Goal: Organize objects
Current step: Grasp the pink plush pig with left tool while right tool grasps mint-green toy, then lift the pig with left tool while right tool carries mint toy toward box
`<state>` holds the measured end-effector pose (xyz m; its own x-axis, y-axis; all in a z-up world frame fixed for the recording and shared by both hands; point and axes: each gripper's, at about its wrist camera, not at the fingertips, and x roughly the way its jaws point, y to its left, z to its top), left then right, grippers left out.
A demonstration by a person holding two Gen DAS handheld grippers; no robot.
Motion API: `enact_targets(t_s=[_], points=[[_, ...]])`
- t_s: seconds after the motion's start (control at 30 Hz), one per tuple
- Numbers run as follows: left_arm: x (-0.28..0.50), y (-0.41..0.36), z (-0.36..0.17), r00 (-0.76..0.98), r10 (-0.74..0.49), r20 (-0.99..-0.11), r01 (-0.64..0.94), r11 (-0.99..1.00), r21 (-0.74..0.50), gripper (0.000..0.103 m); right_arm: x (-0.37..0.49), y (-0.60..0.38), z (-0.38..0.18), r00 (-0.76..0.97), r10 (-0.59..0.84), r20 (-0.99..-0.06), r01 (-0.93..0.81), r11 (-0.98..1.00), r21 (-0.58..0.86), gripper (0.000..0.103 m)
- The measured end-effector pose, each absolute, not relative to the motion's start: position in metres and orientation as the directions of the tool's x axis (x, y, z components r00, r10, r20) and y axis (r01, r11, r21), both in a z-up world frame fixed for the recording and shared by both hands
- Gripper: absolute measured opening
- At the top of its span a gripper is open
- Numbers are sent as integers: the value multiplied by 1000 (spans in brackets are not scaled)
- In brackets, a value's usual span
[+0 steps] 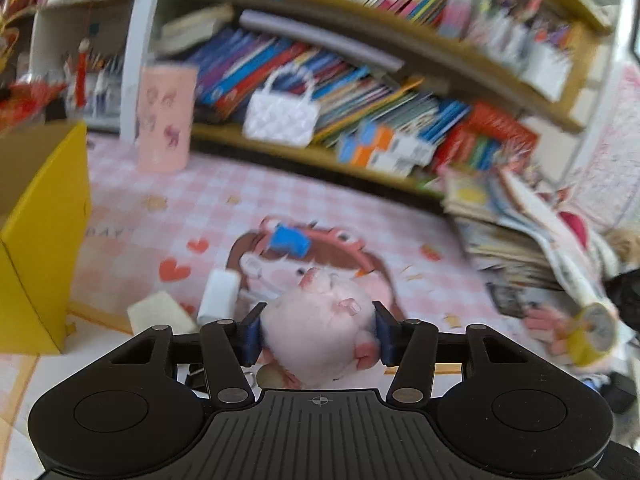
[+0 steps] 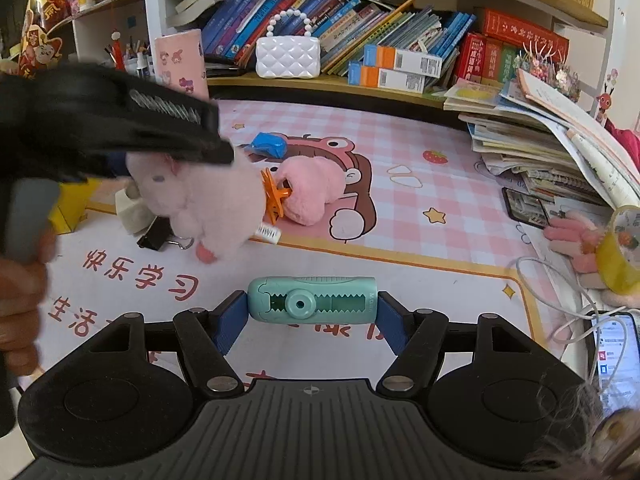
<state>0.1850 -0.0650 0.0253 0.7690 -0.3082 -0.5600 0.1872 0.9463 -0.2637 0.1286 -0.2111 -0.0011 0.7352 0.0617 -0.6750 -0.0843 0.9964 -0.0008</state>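
My left gripper point(image 1: 316, 330) is shut on a pink plush toy point(image 1: 320, 328) and holds it above the pink desk mat point(image 1: 200, 200). In the right wrist view the same gripper and plush point(image 2: 200, 204) hang at the left, above the mat. My right gripper point(image 2: 312, 314) is shut on a teal pencil sharpener point(image 2: 312, 300), held crosswise between the blue pads. A yellow box point(image 1: 40, 232) stands at the left. A blue object point(image 2: 267, 145), a second pink plush point(image 2: 312, 192) and an orange clip point(image 2: 274, 194) lie on the mat.
A bookshelf point(image 2: 360, 88) with books and a white handbag point(image 2: 287, 57) runs along the back. A pink cylinder point(image 2: 180, 62) stands back left. A pile of books point(image 2: 540, 140) sits at the right, with yellow tape point(image 2: 620, 252) and a phone point(image 2: 616, 356). A black binder clip point(image 2: 158, 236) lies near the front left.
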Motion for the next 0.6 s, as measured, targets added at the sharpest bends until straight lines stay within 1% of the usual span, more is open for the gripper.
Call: enact_targets(t_s=[0.1,0.2,0.4,0.6], points=[[165,-56,34,779,-315,-542,204,945,-255,51,125,-207,0,736,63,-674,-86,996,-1,66],[142,-42,35,785,-288,-548,188,954,-233,52,120,-201,2,739,64,-671,-93,996,-7,66],[106,-2,29,790,-207,-578,93,971,-221,52,106,-179,3,737,88,-670,-126,992,-8,66],[73,42,26,799,-110,-591,-15,979,-203,52,90,-139,5,725,139,-674,-199,980,-12,66]])
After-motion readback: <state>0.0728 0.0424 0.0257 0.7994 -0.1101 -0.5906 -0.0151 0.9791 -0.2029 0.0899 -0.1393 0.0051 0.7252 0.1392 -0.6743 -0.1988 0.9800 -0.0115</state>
